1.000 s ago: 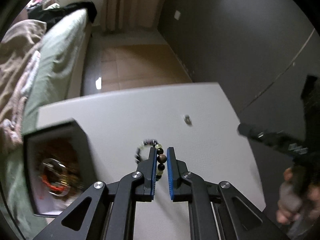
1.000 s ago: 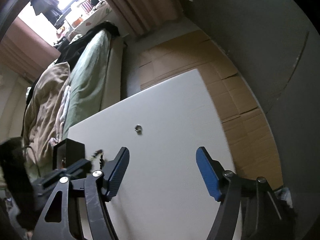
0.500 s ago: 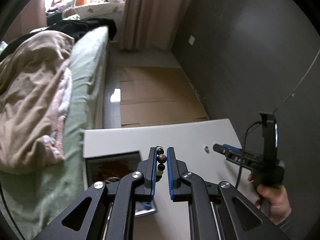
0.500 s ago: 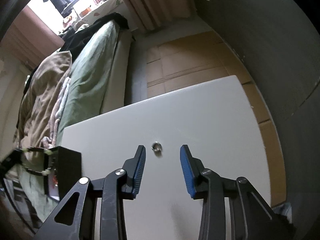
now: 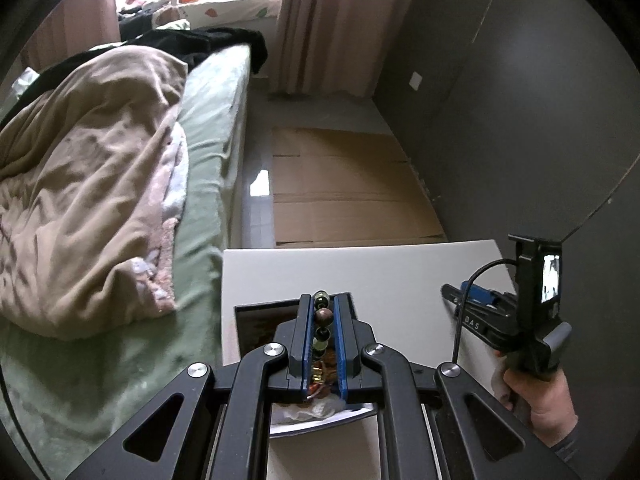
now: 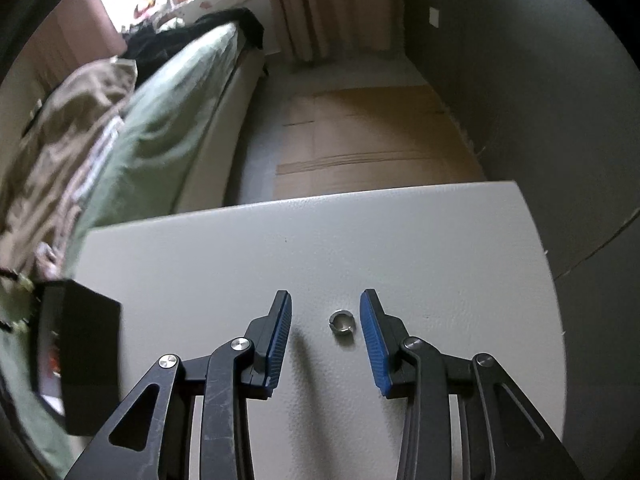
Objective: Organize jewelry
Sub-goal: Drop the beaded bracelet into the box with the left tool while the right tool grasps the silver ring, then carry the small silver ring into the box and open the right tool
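My left claw (image 5: pixel 321 322) is clamping a beaded bracelet (image 5: pixel 322 317) between its blue pads (image 5: pixel 305 344); the jaws are standing narrow, with brown, dark and pale green beads lined up along the gap. Directly beneath this claw, the open black jewelry box (image 5: pixel 256 320) is sitting on the white table (image 5: pixel 392 276), and its interior is showing orange and gold pieces that I cannot identify individually. The bracelet is hanging over that box, and I cannot tell whether its lower loop is touching the contents.

My right claw (image 6: pixel 326 322) is closing, with a moderate gap remaining between the pads. A small silver ring (image 6: pixel 341 322) is lying flat on the table between them, nearer the right pad, and neither pad is pressing on it. To the left of this claw, the box is appearing as a blurred black block at the table's left edge, with the bracelet's pale beads just visible at the frame border beside it.

In the left wrist view, to the right of my left claw, my right hand (image 5: pixel 536 392) is gripping the black handle of the right tool above the table.

Beyond the table's far edge, flattened cardboard (image 5: pixel 344 192) is lying on the floor. To the far left, a bed with a green sheet (image 5: pixel 208 128) is carrying a rumpled beige blanket (image 5: pixel 88 160). Farther still, a curtain (image 5: pixel 328 24) is hanging beside a grey wall (image 5: pixel 500 120).
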`<state>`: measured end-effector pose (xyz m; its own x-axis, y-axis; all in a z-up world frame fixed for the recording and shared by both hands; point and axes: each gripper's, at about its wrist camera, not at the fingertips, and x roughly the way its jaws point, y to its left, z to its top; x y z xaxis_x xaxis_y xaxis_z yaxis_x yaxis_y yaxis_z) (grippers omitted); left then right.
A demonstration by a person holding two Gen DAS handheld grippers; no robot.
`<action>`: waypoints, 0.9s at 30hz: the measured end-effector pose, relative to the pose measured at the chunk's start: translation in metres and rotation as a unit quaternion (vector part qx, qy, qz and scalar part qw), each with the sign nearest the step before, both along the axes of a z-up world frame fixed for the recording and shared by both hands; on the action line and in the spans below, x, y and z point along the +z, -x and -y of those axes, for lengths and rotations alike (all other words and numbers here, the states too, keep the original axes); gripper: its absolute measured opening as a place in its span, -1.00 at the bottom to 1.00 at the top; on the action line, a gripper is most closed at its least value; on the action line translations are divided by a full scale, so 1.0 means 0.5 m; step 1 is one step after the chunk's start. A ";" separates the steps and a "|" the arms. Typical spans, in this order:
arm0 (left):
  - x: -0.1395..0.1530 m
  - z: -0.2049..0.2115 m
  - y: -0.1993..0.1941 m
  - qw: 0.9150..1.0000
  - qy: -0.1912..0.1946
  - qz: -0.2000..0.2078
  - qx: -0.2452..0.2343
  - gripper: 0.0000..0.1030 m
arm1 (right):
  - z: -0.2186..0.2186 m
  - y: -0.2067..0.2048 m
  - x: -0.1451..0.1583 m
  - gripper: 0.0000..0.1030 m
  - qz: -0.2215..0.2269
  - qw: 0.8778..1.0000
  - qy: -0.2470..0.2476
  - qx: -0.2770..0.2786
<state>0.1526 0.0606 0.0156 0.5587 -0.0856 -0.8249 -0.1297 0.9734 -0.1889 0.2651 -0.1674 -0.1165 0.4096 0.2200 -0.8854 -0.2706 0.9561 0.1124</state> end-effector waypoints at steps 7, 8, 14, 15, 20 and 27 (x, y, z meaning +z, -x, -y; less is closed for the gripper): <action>-0.035 -0.005 -0.002 1.000 0.013 -0.011 0.007 -0.81 | 0.018 0.000 0.004 -0.73 -0.007 1.000 0.006 0.003; -0.039 -0.004 -0.002 1.000 0.018 -0.012 0.008 -0.81 | 0.022 0.001 0.005 -0.74 -0.013 1.000 0.000 0.003; -0.048 -0.006 0.001 0.999 0.038 -0.009 0.009 -0.49 | 0.032 0.023 0.037 -0.74 -0.015 0.999 -0.047 0.009; -0.047 -0.009 0.007 0.999 0.044 -0.002 0.015 -0.07 | 0.033 0.028 0.049 -0.74 -0.013 0.998 -0.063 0.013; -0.042 -0.026 0.048 0.996 0.061 0.045 0.050 0.45 | 0.026 0.051 0.088 -0.74 -0.006 0.992 -0.120 0.028; -0.060 -0.053 0.073 0.994 0.063 0.067 0.068 0.45 | -0.016 0.078 0.109 -0.74 -0.011 0.985 -0.164 0.061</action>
<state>0.1162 0.0871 -0.0141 0.6756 -0.0996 -0.7305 -0.2233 0.9167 -0.3315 0.2260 -0.1594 -0.0620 0.3443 0.5417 -0.7668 -0.3751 0.8281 0.4166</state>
